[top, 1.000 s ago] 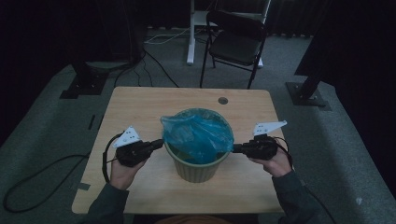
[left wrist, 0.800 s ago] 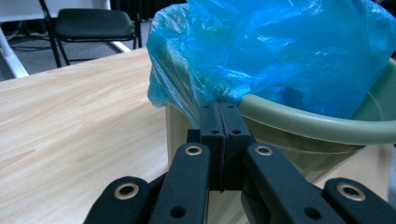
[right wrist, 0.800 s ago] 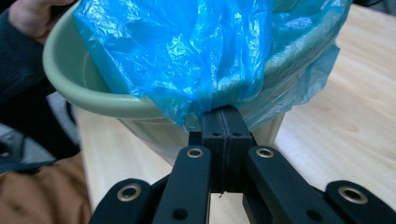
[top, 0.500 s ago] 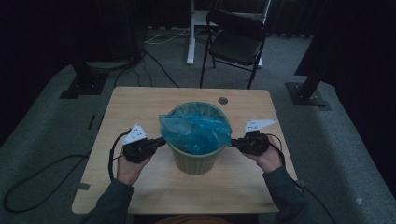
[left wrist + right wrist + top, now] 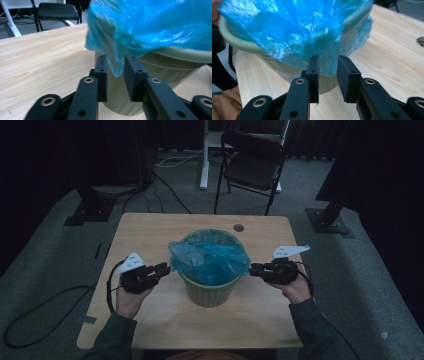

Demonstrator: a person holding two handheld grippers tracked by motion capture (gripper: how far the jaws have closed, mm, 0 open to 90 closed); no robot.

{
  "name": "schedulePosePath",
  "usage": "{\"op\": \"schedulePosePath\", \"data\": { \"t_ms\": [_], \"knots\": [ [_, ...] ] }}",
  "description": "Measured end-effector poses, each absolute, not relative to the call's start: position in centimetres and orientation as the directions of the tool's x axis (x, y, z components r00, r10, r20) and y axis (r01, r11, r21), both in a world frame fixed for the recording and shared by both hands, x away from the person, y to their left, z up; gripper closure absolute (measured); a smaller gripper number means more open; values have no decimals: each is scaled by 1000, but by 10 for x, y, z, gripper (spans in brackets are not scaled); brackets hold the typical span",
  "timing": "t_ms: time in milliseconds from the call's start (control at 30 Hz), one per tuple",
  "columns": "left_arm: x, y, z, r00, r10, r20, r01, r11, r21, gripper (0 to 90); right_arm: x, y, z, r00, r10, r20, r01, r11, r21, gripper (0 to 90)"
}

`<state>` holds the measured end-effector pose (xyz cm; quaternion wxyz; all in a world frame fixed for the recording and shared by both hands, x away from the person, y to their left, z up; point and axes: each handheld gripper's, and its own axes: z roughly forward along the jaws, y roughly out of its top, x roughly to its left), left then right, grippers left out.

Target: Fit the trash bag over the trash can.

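A pale green waste bin (image 5: 207, 292) stands mid-table with a blue plastic bag (image 5: 210, 257) lining it and draped over its rim. My left gripper (image 5: 165, 268) is at the bin's left side and my right gripper (image 5: 252, 269) at its right side, both at rim height. Both pairs of jaws have just been opening. In the left gripper view the bag's (image 5: 155, 22) hanging edge dangles loose in the gap of the left gripper (image 5: 115, 67). The right gripper (image 5: 328, 66) likewise stands open around a fold of the bag (image 5: 294, 27), with the bin wall (image 5: 287, 68) behind.
The wooden table (image 5: 150, 235) has a round cable hole (image 5: 238, 227) behind the bin. Beyond the table stand a black folding chair (image 5: 252, 165), a white desk leg (image 5: 204, 155) and dark stand bases (image 5: 330, 217) on the carpet.
The bag's edges came down from above the bin to lie over its rim. Both grippers, shut on the bag before, now have their jaws apart; the left one drew back slightly.
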<state>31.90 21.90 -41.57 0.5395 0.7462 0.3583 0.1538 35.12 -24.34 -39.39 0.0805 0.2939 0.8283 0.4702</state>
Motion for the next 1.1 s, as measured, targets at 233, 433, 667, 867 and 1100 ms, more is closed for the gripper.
{"op": "schedulePosePath", "data": {
  "t_ms": [233,433,667,867,1100],
  "knots": [
    [321,232,-402,701,686,-194,351,-95,932,639,351,-257,-379,-803,572,169,406,316,857,677],
    [336,217,-392,735,644,-213,347,-88,934,568,363,-242,-367,-817,544,190,392,284,875,639],
    [351,206,-397,750,614,-247,392,-111,913,557,374,-225,-364,-822,540,180,392,309,866,620],
    [352,203,-396,750,614,-249,391,-107,914,669,378,-220,-365,-817,548,178,405,326,854,683],
    [349,201,-394,765,604,-224,369,-126,921,792,374,-221,-366,-826,541,159,390,344,854,849]
  ]
}}
